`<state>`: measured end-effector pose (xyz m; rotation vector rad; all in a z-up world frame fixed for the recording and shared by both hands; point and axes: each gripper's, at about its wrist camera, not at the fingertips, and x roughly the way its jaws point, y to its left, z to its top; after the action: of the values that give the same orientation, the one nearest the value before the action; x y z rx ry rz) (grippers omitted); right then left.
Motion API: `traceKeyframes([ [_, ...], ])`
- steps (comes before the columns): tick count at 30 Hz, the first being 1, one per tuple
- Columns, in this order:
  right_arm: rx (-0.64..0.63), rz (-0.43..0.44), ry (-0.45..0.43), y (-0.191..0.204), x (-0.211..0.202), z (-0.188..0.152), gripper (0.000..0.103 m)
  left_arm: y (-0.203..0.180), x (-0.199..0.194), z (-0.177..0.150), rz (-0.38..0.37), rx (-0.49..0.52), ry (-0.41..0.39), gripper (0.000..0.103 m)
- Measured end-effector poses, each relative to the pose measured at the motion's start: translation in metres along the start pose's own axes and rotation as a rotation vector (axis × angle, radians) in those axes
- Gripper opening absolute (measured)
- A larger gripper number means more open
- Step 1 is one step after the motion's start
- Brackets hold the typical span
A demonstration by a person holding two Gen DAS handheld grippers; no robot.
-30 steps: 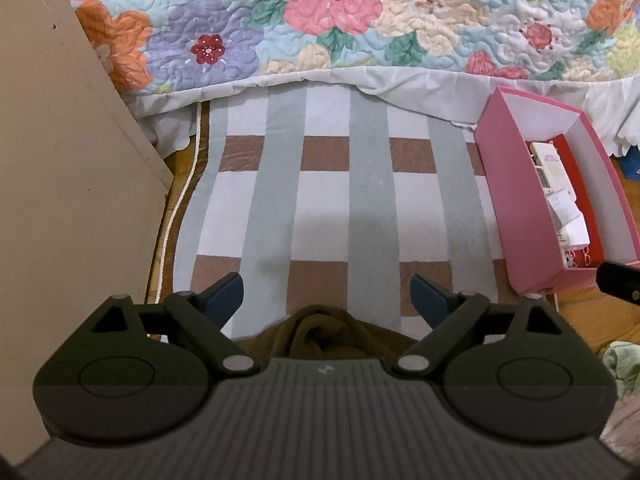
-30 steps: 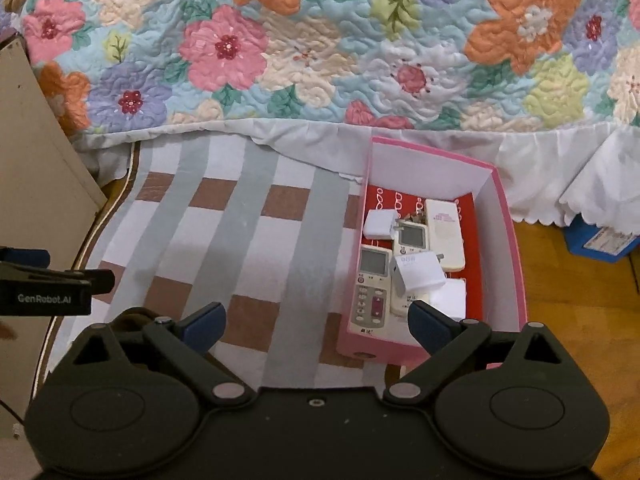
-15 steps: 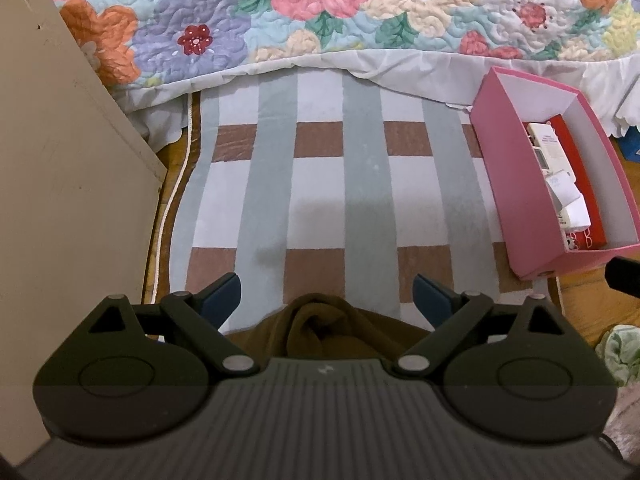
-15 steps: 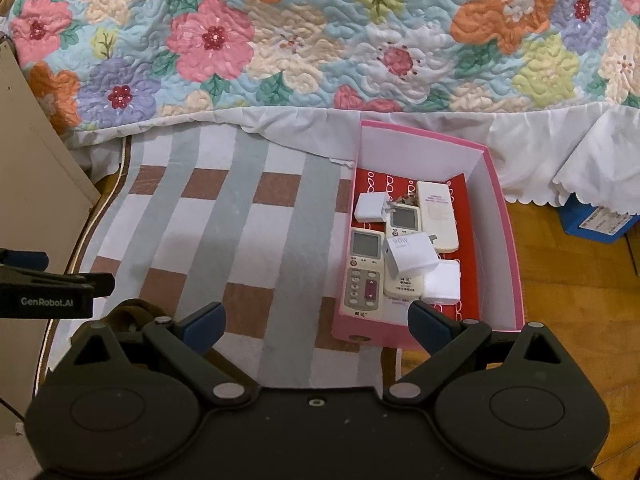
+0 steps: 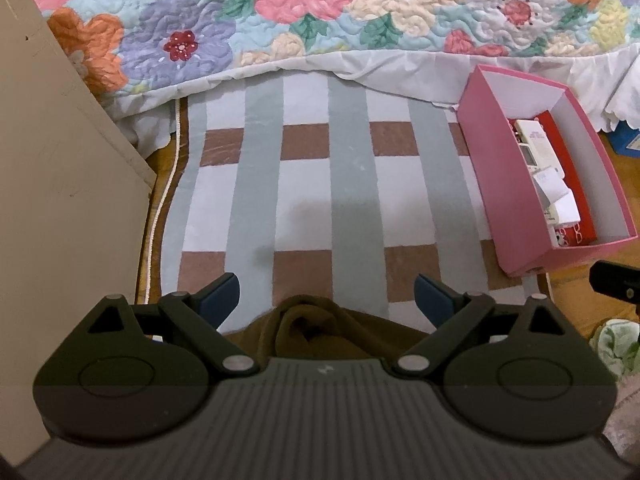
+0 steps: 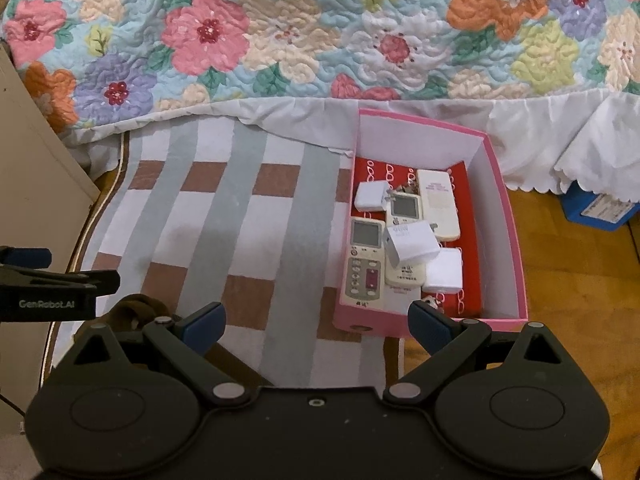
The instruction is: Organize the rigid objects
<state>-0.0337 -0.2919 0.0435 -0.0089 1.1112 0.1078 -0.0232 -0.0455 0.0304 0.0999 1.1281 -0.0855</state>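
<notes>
Left wrist view: our left gripper hangs over the striped rug, jaws spread wide and empty; a brown cloth bunches just under it. The pink box sits at the rug's right edge, against the bed skirt; from here its near wall hides most of the contents, only a sliver of white items showing. No loose item shows on the rug. Right wrist view: our right gripper is likewise spread wide, holding nothing, close to the box's near corner. This view looks down into the pink box and shows what the left cannot: remotes lying flat, white chargers stacked loosely on top of them, one tilted. It also catches the left gripper at the frame edge. Our judgement: sorting looks largely done. Risks: the tilted charger may slide if the box gets nudged; a low jaw could catch the near wall or the brown cloth.
</notes>
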Motion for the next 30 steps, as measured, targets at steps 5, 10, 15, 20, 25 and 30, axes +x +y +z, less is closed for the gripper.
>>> traceKeyframes([
  [5, 0.026, -0.01, 0.015, -0.008, 0.002, 0.0, 0.099, -0.006, 0.002, 0.004, -0.001, 0.02, 0.025, 0.096],
  [10, 0.061, -0.024, 0.037, -0.017, 0.006, 0.001, 0.099, -0.02, 0.002, 0.011, -0.034, 0.061, 0.043, 0.096],
  [15, 0.08, -0.06, 0.04, -0.029, 0.007, 0.002, 0.099, -0.038, 0.003, 0.016, -0.051, 0.112, 0.04, 0.096],
  [20, 0.106, -0.069, 0.039, -0.042, 0.005, 0.001, 0.099, -0.048, 0.003, 0.019, -0.066, 0.143, 0.035, 0.096],
  [25, 0.105, -0.068, 0.038, -0.047, 0.005, -0.001, 0.099, -0.05, 0.002, 0.02, -0.07, 0.149, 0.03, 0.096],
  [30, 0.09, -0.058, 0.044, -0.045, 0.006, -0.001, 0.099, -0.052, 0.003, 0.019, -0.076, 0.148, 0.04, 0.096],
])
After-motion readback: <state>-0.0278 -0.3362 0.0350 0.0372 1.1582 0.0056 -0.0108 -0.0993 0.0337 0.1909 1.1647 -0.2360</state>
